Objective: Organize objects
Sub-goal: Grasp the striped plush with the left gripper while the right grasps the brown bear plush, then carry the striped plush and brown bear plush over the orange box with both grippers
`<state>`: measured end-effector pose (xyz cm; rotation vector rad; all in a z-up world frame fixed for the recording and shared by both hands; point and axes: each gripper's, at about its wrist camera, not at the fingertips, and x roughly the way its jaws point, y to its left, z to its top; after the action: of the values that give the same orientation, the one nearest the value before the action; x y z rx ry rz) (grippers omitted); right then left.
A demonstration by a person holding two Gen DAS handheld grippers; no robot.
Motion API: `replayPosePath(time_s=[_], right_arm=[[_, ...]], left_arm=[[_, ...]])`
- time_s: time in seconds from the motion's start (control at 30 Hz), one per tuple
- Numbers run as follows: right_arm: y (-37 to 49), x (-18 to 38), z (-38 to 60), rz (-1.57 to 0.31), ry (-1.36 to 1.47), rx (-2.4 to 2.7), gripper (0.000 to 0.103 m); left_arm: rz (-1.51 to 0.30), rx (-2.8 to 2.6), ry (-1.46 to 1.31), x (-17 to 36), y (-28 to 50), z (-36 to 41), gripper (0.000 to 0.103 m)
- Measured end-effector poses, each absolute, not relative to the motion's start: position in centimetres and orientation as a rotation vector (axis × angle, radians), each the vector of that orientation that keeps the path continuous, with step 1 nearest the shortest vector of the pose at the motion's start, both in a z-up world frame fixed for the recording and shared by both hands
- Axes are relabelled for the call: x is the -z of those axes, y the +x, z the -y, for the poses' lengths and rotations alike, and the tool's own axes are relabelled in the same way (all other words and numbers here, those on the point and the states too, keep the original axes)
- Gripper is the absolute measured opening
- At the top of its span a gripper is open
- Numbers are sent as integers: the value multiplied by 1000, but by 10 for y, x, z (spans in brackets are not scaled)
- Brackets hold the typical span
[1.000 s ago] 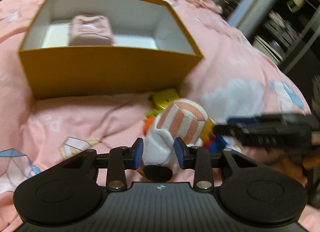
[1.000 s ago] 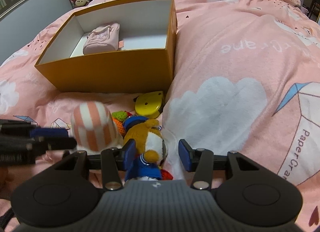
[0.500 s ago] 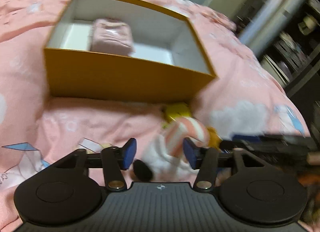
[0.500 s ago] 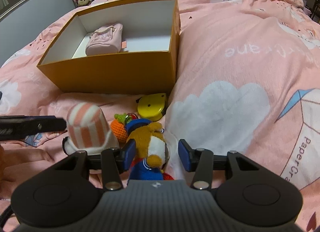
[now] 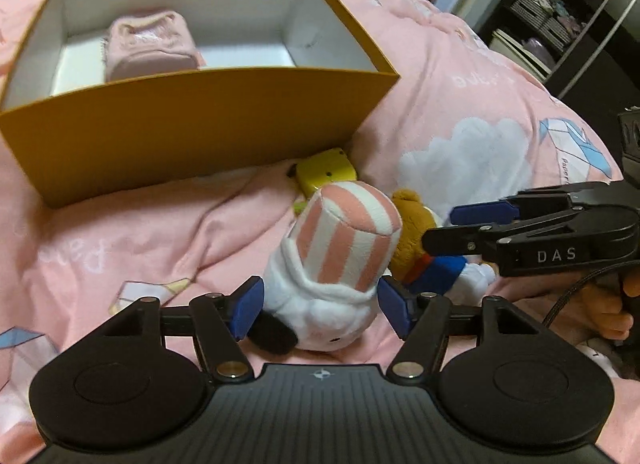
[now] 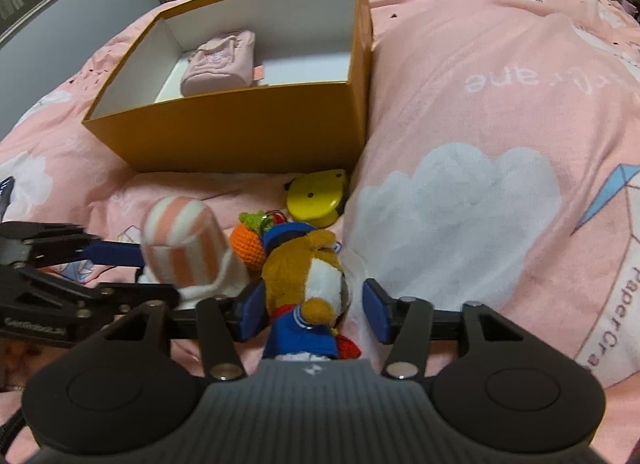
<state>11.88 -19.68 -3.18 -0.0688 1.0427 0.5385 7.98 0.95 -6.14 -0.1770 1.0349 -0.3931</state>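
Pick-up step under way: left gripper point(image 5: 320, 306) just spread wide, fingers flanking the pink-and-white striped plush toy point(image 5: 340, 248) on the pink bed point(image 5: 460, 103). Right gripper point(image 6: 312, 314) opening round the brown plush bear point(image 6: 310, 276), untouched. Next: squeeze, lift into the mustard cardboard box point(image 5: 192, 119).

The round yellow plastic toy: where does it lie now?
In the right wrist view the round yellow plastic toy lies on the pink quilt, against the orange cardboard box's near right corner, beyond the orange crocheted carrot.

Striped-hat plush point(image 5: 332, 264) and brown plush point(image 6: 316, 284) lie before orange box point(image 6: 248, 131)
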Motion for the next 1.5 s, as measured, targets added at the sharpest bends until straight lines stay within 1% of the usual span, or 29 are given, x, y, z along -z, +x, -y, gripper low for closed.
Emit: replayPosePath(time_s=[0.03,0.1,0.2,0.33,0.6,0.67,0.83,1.1,1.5], right_arm=[[120,32,195,-1048,-75,-545,58],[119,32,191,-1049,-107,-563,57],[120,32,188,-1046,-146,-566,57],[123,38,190,-1078,-128,-580,57],[127,54,186,-1138,-117,-598,56],[127,58,184,-1151,-128,-594,47],[126,58,184,-1149,-132,-592,43],[120,36,185,-1097,-135,-607,41],[122,-15,186,-956,-105,-645,41]], left_arm=[[-1030,404,-171,63,81,-7,76],[-1024,414,-166,66,82,-4,80],[-1020,442,-185,71,85,-1,82],[-1030,464,-191,77,87,2,82],[-1015,465,-139,75,79,9,76],[-1011,457,-146,75,78,8,75],[-1000,438,-184,70,72,3,73],[-957,384,-268,51,58,-12,72],[-900,329,-425,14,60,-37,72]])
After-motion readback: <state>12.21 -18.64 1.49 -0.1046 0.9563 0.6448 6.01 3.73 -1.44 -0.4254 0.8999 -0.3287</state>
